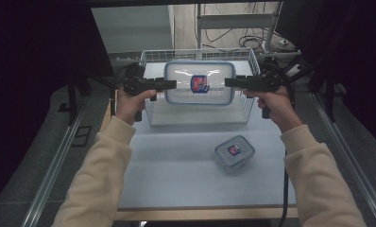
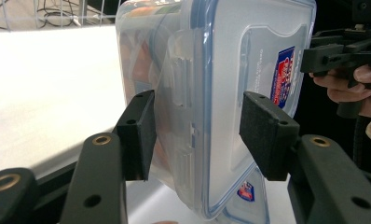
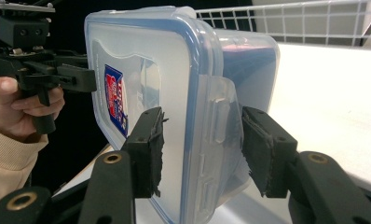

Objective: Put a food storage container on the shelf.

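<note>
Nearest the person, a small lidded container sat alone on the white bench, well apart from the work. Beyond it, both forearms reached forward, and the large clear container hung between the two grippers, held on edge with its lid and red-and-blue label facing the camera, above the wire basket at the far side of the bench. The left gripper was clamped on the container's left end; in the left gripper view one pad lay against the tub's wall and the other against the lid beside the side latch. The right gripper was clamped on the opposite end in the same way, its worn pads straddling the lid's rim and latch. Judging from this, the step in hand was carrying the box over the basket, probably to lower it in. To do that well, both hands would need to move together and level, since slick plastic gripped only at the ends could twist or slip; squeezing evenly, keeping clear of the basket's rim, and easing down slowly would seem wisest
</note>
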Tool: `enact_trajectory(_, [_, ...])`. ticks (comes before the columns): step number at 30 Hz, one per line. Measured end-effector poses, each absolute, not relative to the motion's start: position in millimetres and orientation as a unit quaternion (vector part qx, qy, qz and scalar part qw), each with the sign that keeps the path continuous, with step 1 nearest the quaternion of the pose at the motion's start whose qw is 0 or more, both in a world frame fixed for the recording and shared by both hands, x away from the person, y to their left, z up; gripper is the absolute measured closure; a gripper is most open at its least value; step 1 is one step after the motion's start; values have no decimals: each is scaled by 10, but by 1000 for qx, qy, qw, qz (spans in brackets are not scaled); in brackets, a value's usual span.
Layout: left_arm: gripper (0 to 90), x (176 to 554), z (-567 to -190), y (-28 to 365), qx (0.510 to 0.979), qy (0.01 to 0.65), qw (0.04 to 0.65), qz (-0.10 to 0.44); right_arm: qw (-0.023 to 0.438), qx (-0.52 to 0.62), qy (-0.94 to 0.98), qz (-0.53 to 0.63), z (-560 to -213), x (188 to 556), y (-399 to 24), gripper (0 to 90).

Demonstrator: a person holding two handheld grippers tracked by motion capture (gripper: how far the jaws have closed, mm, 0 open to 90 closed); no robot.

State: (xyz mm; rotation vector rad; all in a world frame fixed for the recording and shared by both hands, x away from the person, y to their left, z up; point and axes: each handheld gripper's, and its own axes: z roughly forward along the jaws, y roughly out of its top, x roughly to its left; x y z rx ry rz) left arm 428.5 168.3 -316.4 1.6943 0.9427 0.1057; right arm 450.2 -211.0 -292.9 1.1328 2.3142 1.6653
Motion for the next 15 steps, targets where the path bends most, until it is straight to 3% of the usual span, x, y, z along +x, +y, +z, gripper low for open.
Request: enact_trajectory(15, [476, 4712, -3074, 1662, 721, 404, 562, 37, 35, 379, 750, 541, -2805, 4921, -2143, 506])
